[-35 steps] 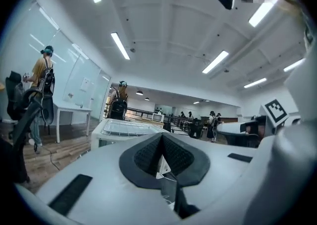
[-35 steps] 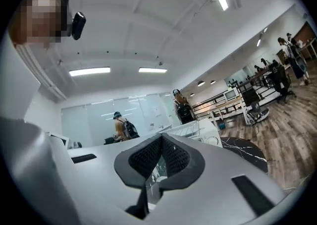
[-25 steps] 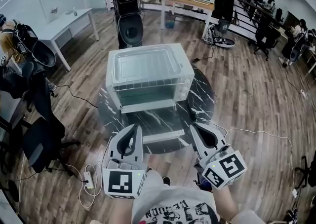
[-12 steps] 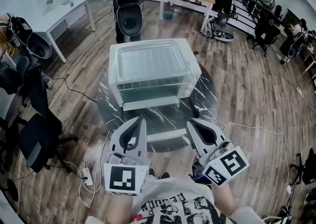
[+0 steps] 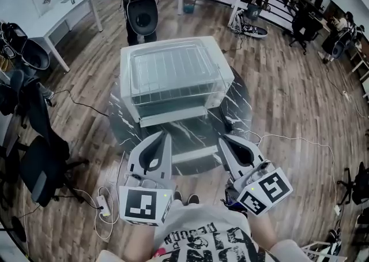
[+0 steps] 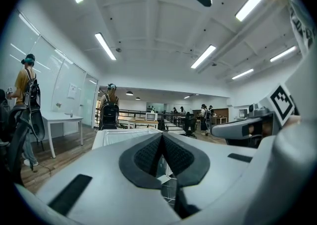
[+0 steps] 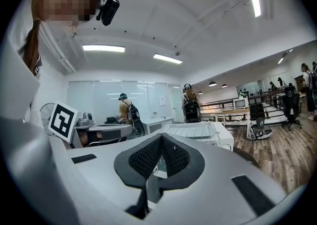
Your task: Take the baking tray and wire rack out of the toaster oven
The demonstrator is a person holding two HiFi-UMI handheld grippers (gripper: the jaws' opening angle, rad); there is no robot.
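Left tongs (image 5: 163, 135) and right tongs (image 5: 222, 139) edged nearer the toaster oven (image 5: 173, 73) ahead.

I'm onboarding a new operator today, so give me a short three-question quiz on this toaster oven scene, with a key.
1. True or false: the left gripper and the right gripper both have their jaws shut with nothing between them.
2. Multiple choice: the white box-shaped toaster oven stands on A) a round dark marble table; B) a white desk; C) the wooden floor.
3. Fill in: the oven's glass door is ____ (open or closed).
Key: 1 true; 2 A; 3 open.
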